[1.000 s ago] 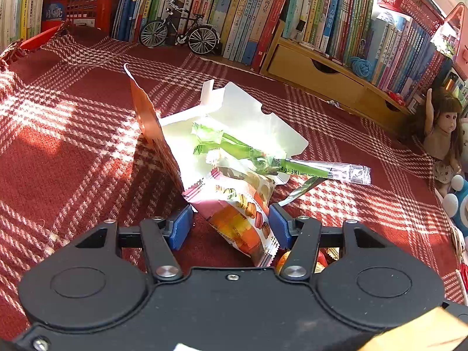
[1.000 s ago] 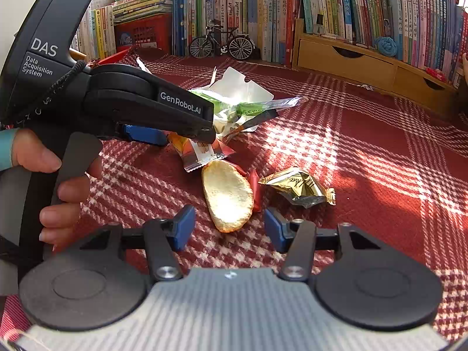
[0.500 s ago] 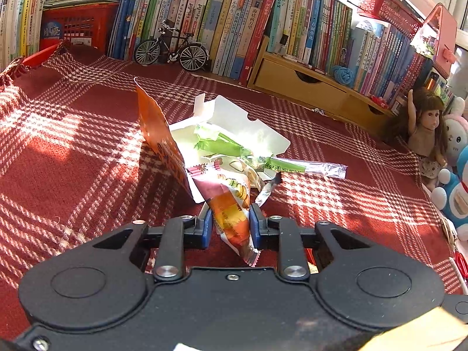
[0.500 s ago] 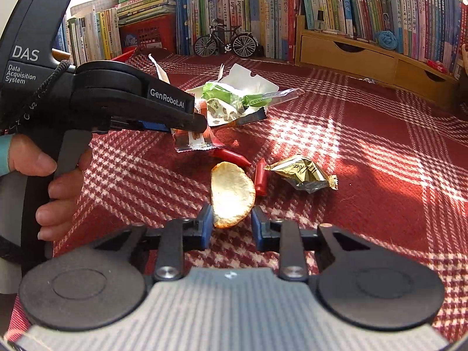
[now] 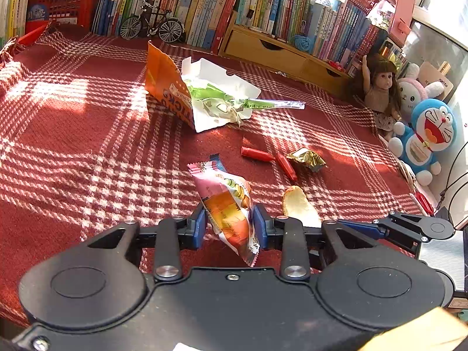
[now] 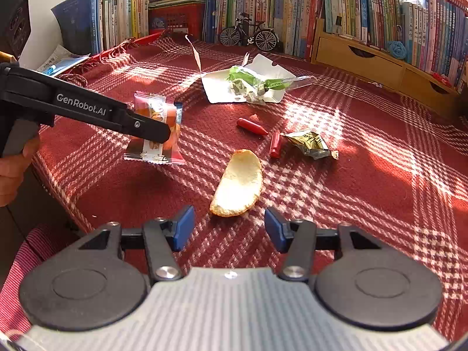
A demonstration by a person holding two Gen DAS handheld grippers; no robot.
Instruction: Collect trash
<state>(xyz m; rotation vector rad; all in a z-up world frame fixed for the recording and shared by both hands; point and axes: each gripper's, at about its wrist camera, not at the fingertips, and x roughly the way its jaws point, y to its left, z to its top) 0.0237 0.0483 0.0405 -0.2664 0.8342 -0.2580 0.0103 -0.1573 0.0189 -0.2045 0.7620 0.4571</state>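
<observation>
My left gripper (image 5: 229, 225) is shut on a pink and orange snack wrapper (image 5: 226, 204), though its jaws are easing open. In the right wrist view the same wrapper (image 6: 158, 117) hangs clear of the red plaid cloth. My right gripper (image 6: 229, 231) is open and opening wider, with nothing between its pads. A pale curved peel (image 6: 238, 182) lies on the cloth just beyond its fingertips. Further out are two red pieces (image 6: 251, 125) and a crumpled gold wrapper (image 6: 310, 143). A flattened white box (image 6: 216, 87) carries green wrappers (image 6: 251, 80).
Books, a toy bicycle (image 6: 248, 33) and wooden drawers (image 6: 359, 55) line the back. A doll (image 5: 378, 87) and plush toys (image 5: 424, 134) sit at the right edge. The cloth's edge drops off at the left (image 6: 58, 181), near the hand on the left gripper.
The left gripper closed on the snack wrapper and pulled it back from the box pile, off the cloth. The right gripper pinched the peel, then let go and drew back.
</observation>
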